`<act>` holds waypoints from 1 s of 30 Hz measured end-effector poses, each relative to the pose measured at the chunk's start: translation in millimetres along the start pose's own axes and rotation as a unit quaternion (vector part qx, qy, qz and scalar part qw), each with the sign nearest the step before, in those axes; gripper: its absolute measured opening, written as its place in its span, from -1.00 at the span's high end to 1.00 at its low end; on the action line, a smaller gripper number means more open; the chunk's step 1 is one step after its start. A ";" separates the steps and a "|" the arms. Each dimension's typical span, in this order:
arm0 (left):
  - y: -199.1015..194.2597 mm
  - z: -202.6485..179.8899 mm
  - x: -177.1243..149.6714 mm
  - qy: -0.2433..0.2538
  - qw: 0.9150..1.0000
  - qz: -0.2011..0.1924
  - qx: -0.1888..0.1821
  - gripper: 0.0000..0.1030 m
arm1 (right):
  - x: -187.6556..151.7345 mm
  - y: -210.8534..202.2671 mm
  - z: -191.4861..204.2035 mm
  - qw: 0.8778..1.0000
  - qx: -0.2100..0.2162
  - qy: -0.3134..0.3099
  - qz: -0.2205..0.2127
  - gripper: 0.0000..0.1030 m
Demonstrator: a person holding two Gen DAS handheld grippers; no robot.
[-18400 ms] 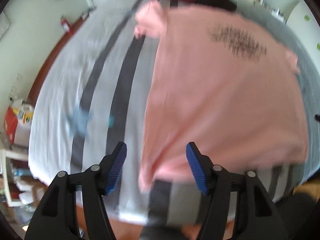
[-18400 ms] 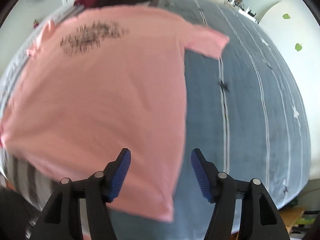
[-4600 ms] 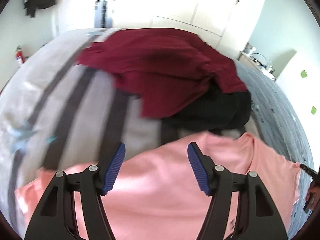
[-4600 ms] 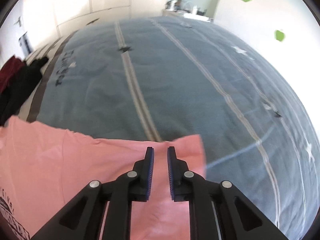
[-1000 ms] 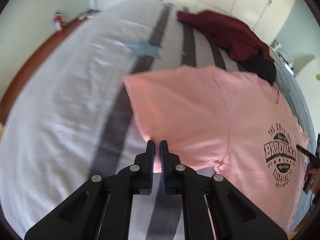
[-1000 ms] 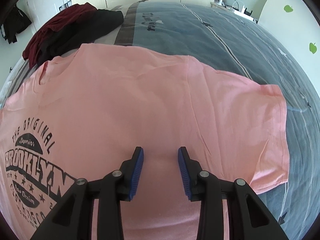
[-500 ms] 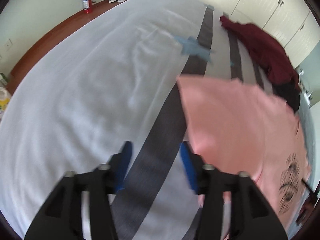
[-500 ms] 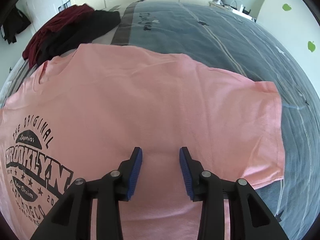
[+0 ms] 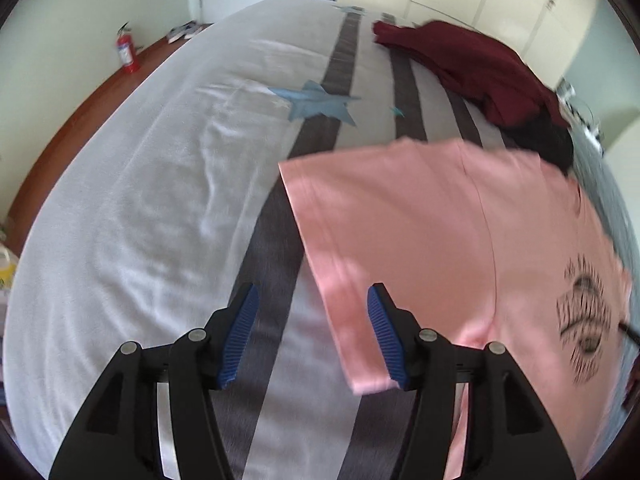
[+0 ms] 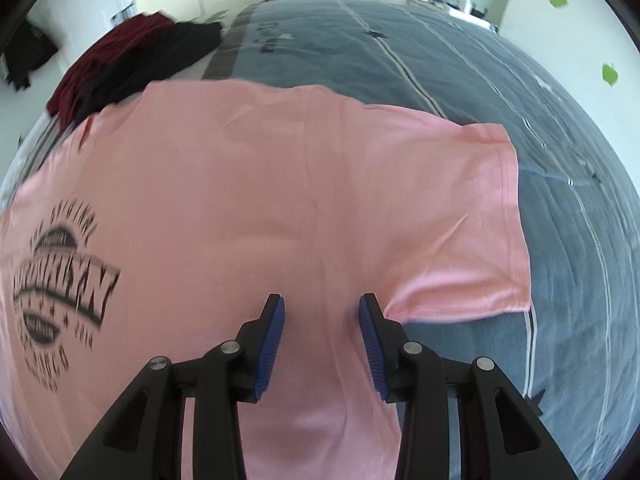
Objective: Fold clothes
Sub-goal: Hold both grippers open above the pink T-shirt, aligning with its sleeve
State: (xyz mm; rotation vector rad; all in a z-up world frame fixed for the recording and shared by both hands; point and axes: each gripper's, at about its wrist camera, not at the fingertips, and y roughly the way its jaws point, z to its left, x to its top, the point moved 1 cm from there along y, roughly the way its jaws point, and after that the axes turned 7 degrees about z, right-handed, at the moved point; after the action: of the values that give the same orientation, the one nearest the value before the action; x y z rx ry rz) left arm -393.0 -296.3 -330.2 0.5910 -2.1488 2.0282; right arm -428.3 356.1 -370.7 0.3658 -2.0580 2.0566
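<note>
A pink T-shirt point(image 9: 440, 232) with a black print lies spread flat, print side up, on the bed. My left gripper point(image 9: 312, 332) is open and empty, with the hem of the shirt's left sleeve point(image 9: 348, 312) lying between its fingers. In the right wrist view the shirt point(image 10: 240, 184) fills the middle. My right gripper point(image 10: 320, 336) is open and empty above the shirt, next to the armpit of the right sleeve point(image 10: 472, 216).
A dark red garment point(image 9: 460, 60) and a black garment point(image 9: 548, 140) lie heaped beyond the shirt's collar; they also show in the right wrist view point(image 10: 120, 64). The bedcover is white with grey stripes point(image 9: 160, 200) on the left and blue-grey point(image 10: 520, 100) on the right. A fire extinguisher point(image 9: 127, 50) stands by the wall.
My left gripper has let go of the left sleeve and opened wide, then moved back toward the sleeve hem. My right gripper has stayed open and shifted slightly toward the right armpit.
</note>
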 end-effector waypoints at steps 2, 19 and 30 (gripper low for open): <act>-2.2 -3.2 -5.3 0.004 1.000 -0.006 0.001 -0.05 | -9.0 -3.8 1.5 1.000 0.001 -0.007 0.000 0.31; -15.2 4.5 18.5 -0.040 0.997 -0.055 0.033 -0.05 | -15.0 -57.1 -7.7 0.999 -0.006 0.004 -0.048 0.21; 40.1 35.3 100.4 -0.080 0.996 -0.032 0.007 -0.05 | 43.8 -58.5 13.5 0.997 0.009 0.027 -0.076 0.21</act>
State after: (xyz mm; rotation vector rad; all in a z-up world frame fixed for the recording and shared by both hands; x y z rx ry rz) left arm -493.4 -349.4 -335.1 0.8383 -2.1720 2.0280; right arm -450.7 341.7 -301.4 0.4489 -1.9183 1.9756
